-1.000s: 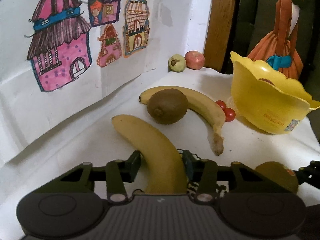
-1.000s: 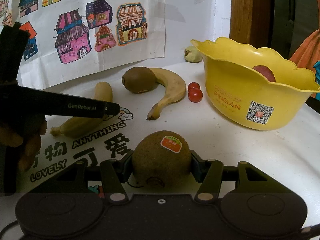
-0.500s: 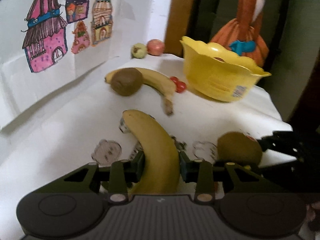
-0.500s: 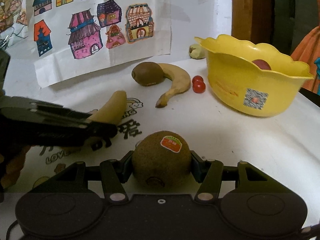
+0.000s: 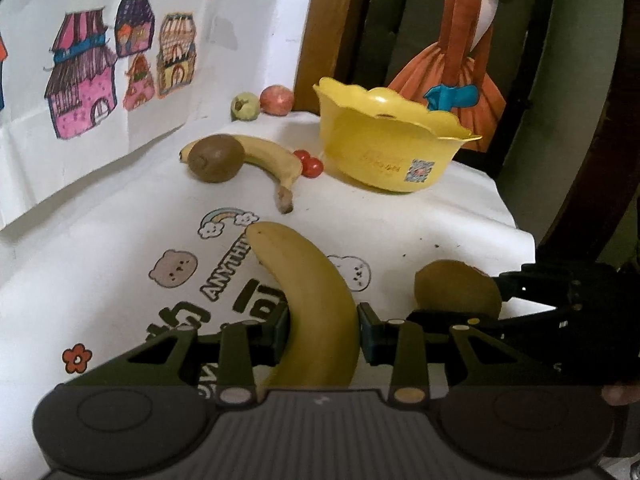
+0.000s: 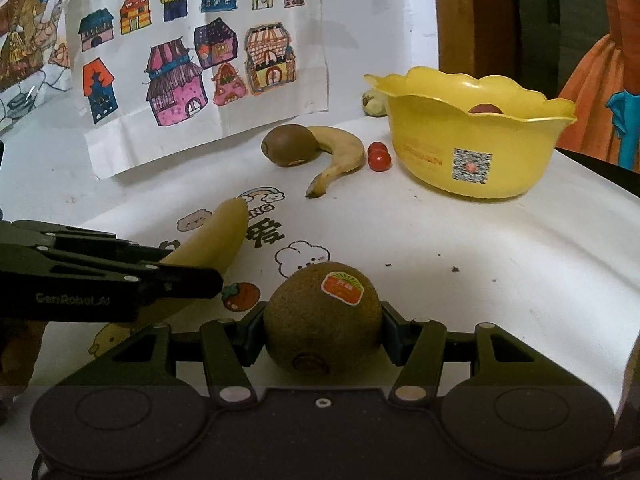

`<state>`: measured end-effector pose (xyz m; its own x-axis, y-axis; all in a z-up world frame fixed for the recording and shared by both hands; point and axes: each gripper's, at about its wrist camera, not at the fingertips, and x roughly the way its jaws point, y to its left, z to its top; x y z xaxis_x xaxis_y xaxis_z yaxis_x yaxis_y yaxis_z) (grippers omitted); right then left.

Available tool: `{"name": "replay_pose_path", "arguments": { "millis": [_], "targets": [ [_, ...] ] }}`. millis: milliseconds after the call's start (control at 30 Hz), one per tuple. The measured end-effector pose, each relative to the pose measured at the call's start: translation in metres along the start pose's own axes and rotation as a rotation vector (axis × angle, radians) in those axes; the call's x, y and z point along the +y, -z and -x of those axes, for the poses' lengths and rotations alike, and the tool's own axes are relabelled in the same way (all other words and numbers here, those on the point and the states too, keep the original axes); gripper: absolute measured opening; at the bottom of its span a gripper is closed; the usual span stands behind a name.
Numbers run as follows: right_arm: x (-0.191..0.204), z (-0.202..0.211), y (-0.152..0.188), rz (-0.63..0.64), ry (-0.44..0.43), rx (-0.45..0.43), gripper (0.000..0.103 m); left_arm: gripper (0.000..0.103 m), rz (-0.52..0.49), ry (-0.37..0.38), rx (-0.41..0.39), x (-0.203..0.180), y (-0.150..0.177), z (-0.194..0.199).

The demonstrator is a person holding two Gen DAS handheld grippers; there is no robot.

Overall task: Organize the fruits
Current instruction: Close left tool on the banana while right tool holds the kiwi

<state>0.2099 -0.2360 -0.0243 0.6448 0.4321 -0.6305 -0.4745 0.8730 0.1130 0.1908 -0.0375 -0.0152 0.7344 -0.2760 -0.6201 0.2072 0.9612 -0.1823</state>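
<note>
Gripping a banana [image 5: 320, 312] crosswise near its middle, the left gripper [image 5: 322, 334] hangs over the white printed tablecloth [image 5: 120, 240], while the right gripper [image 6: 322, 338] clamps a stickered kiwi [image 6: 322, 326] between its fingers just to the right. Farther back lie a second banana [image 6: 344, 148] with a second kiwi [image 6: 290, 150] touching its left end, and two cherry tomatoes [image 6: 378, 156] between that banana and the yellow scalloped bowl [image 6: 472, 152] at far right, which shows a reddish fruit [image 6: 485, 109] inside. Beyond, by the wall with house drawings [image 6: 200, 68], sit a greenish fruit [image 5: 245, 106] and an apple [image 5: 277, 99].
</note>
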Motion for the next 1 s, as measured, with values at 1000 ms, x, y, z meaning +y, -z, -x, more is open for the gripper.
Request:
{"name": "replay_pose_path", "arguments": {
  "millis": [1000],
  "targets": [
    [-0.017, 0.008, -0.002, -0.060, 0.021, -0.065, 0.059, 0.031, -0.070, 0.006, -0.044, -0.022, -0.014, -0.020]
  ]
}}
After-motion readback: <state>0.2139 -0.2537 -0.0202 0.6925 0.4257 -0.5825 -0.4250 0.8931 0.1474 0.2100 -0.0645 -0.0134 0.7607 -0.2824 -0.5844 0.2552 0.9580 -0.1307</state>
